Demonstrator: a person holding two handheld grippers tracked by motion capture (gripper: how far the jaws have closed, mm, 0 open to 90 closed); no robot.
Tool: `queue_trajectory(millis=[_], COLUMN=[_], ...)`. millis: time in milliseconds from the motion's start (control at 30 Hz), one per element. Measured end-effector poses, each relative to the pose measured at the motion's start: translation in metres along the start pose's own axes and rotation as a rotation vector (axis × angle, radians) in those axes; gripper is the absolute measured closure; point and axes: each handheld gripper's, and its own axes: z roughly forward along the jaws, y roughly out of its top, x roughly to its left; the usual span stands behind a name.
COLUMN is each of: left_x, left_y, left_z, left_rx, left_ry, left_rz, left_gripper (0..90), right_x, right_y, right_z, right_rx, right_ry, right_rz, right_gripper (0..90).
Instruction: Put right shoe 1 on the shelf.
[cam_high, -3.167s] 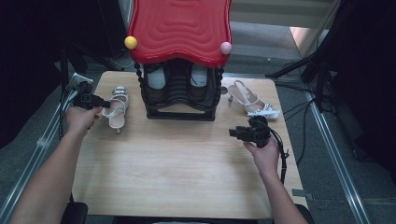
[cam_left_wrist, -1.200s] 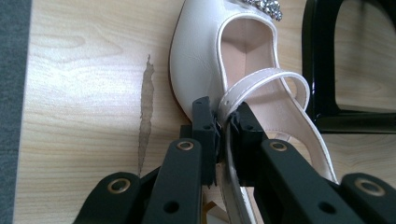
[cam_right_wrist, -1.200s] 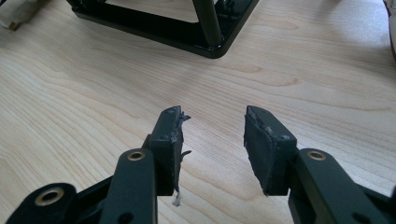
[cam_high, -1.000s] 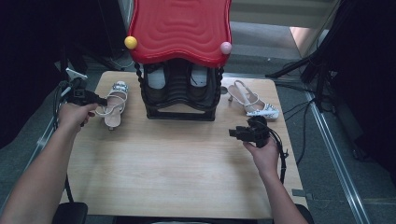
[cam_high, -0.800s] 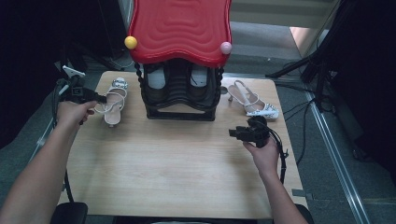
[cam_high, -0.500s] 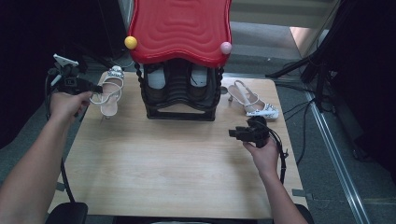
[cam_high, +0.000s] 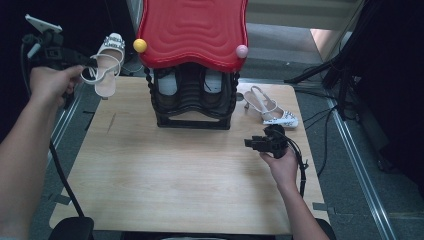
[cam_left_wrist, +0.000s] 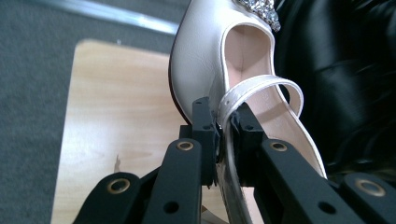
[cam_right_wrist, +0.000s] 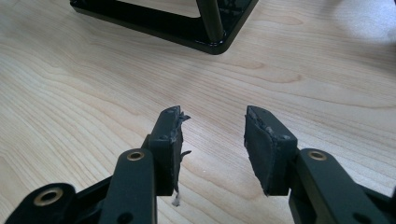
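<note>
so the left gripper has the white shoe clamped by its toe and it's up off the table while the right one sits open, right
Not quite: the left gripper is clamped on the white shoe by its heel strap, not its toe, as the left gripper view shows. The rest holds: the shoe hangs clear of the table, and the right gripper sits open.

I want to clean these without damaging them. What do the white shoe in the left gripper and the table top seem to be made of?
The white shoe looks like smooth leather or a leather-like synthetic: it has a soft satin sheen, with sparkling rhinestone-like trim at the toe. Which of the two cannot be told. The left gripper clamps its thin strap. The table top looks like light wood or wood-look laminate, matte, with visible grain lines.
</note>
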Motion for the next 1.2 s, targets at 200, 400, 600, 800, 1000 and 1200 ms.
queue_trajectory(millis=[200, 400, 600, 800, 1000, 1200], left_x=[-0.026, -0.057, -0.087, -0.122, -0.157, -0.187], left_y=[0.023, 0.042, 0.057, 0.069, 0.071, 0.069], left_z=[-0.029, -0.053, -0.070, -0.079, -0.065, -0.040], left_rx=[-0.054, -0.120, -0.157, -0.188, -0.182, -0.164], left_ry=[-0.025, -0.056, -0.096, -0.131, -0.179, -0.216], left_rz=[0.034, 0.052, 0.091, 0.128, 0.158, 0.173], left_gripper=[83.5, 83.5, 83.5, 83.4, 83.4, 83.4], right_x=[0.000, 0.001, 0.000, -0.001, 0.000, 0.000], right_y=[0.000, 0.000, 0.000, -0.001, 0.000, -0.001], right_z=[0.001, 0.002, 0.002, 0.002, 0.001, 0.000], right_rx=[0.004, 0.008, 0.009, 0.010, 0.009, 0.009], right_ry=[0.002, 0.002, 0.001, 0.000, 0.001, 0.000], right_rz=[-0.001, 0.000, -0.002, 0.000, -0.002, -0.004], right_gripper=[57.7, 57.5, 57.4, 57.3, 57.2, 57.0])
